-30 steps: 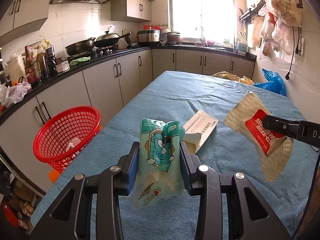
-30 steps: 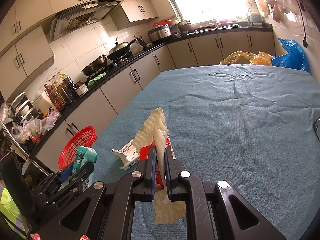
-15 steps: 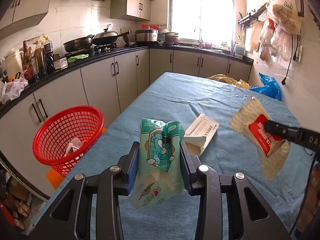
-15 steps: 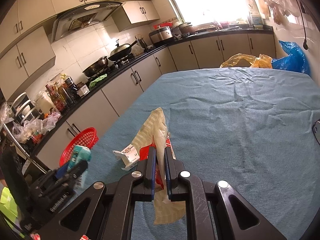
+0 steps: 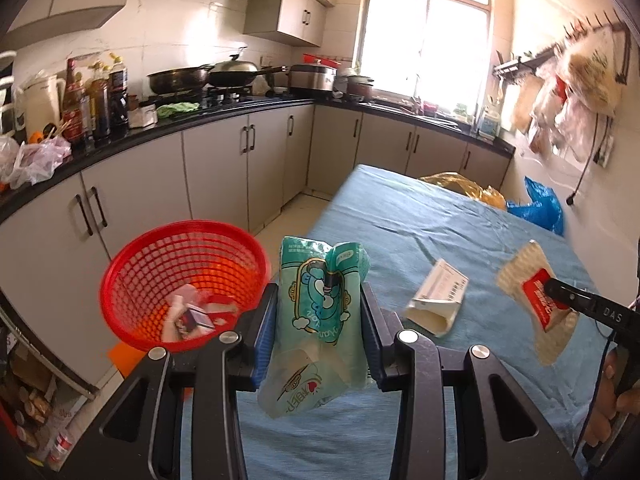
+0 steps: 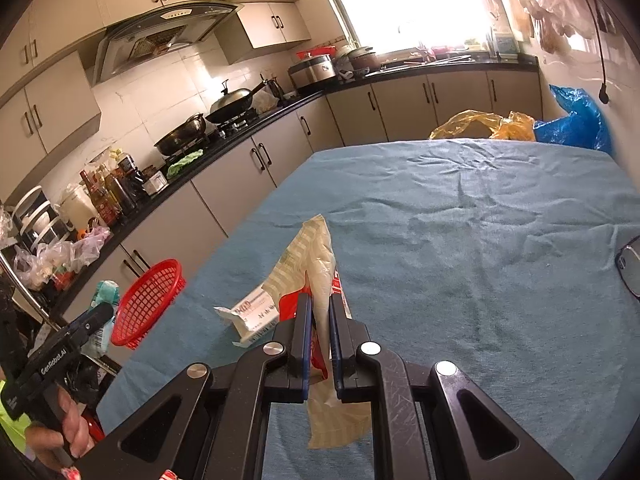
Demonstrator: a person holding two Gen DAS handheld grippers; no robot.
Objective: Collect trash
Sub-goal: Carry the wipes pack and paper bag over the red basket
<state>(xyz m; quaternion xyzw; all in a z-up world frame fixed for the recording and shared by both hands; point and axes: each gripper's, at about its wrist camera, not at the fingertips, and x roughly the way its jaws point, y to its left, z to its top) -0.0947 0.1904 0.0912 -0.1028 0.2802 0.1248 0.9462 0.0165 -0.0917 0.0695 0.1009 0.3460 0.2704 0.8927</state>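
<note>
Teal wrapper (image 5: 320,320) upright, long axis vertical, clamped in left hand-held gripper (image 5: 320,322), right hand-held gripper (image 6: 319,340) pinching cream wrapper (image 6: 312,264).

I see a teal cartoon-printed wrapper (image 5: 320,304), a red mesh basket (image 5: 160,256), a cream striped packet (image 6: 316,256) with red, and a blue tablecloth (image 6: 460,220).

Ahead of me a black countertop (image 5: 224,110) runs along grey cabinets (image 5: 216,176), with a dark wok (image 5: 178,78) and a lidded pan (image 5: 234,70) on the stove under the range hood (image 6: 168,36). Sauce bottles (image 5: 96,100) crowd the counter's near end beside a crumpled plastic bag (image 5: 38,158). Past the blue tablecloth (image 6: 480,220) sit a yellow bag (image 6: 476,124) and a blue bag (image 6: 576,120). Eyeglasses (image 6: 630,266) lie at the cloth's right edge.
</note>
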